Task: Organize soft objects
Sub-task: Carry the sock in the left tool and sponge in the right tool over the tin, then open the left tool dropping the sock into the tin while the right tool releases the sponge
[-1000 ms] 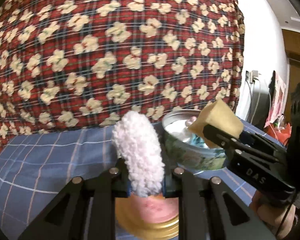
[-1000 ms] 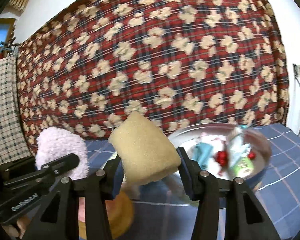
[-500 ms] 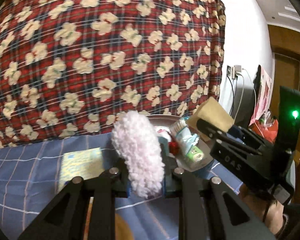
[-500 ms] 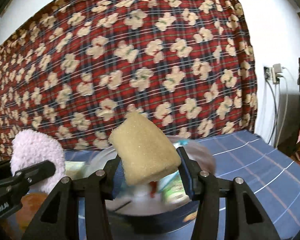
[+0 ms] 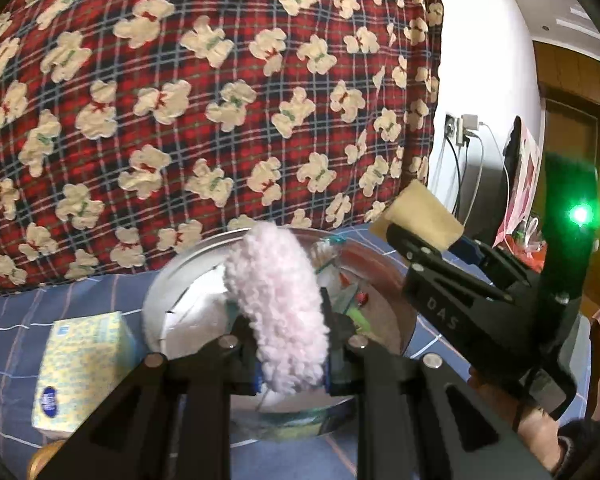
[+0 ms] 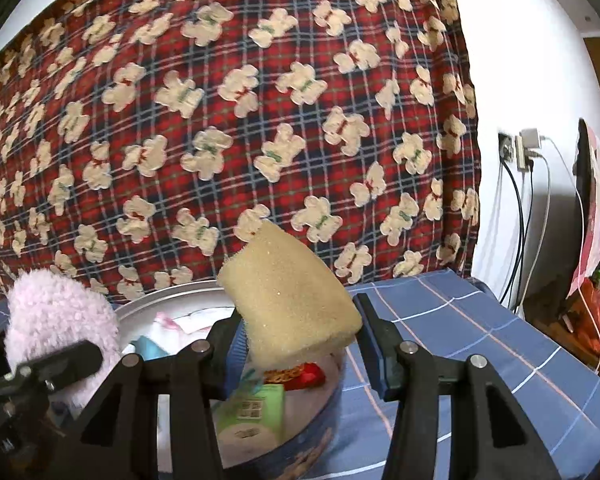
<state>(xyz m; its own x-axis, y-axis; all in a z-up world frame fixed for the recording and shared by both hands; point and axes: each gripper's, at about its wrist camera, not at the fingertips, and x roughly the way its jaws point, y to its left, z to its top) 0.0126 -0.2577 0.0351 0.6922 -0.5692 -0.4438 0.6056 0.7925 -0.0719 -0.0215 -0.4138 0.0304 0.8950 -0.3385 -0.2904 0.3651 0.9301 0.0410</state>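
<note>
Behind everything hangs a big red plaid blanket covered in cream teddy bears, and below it the surface is spread with a blue checked cloth, could be a bed or a table, can't tell. Left claw is clamped on a fluffy pink puff, which sticks up between the fingers right over a round metal tin. Right claw is squeezed on a tan sponge, tilted up and sitting above the tin's right side. Both soft things are in the air, not in the tin. That tin already has stuff in it: a green little carton, something red, white and teal bits, so it's pretty crowded down there. Just left of the tin sits a yellow tissue pack on the cloth, and something gold peeks in at the bottom corner. Right of the tin the cloth is bare out to its edge, then white wall with a socket and cables hanging down. From the left wrist view the right claw crowds the tin's right rim.
</note>
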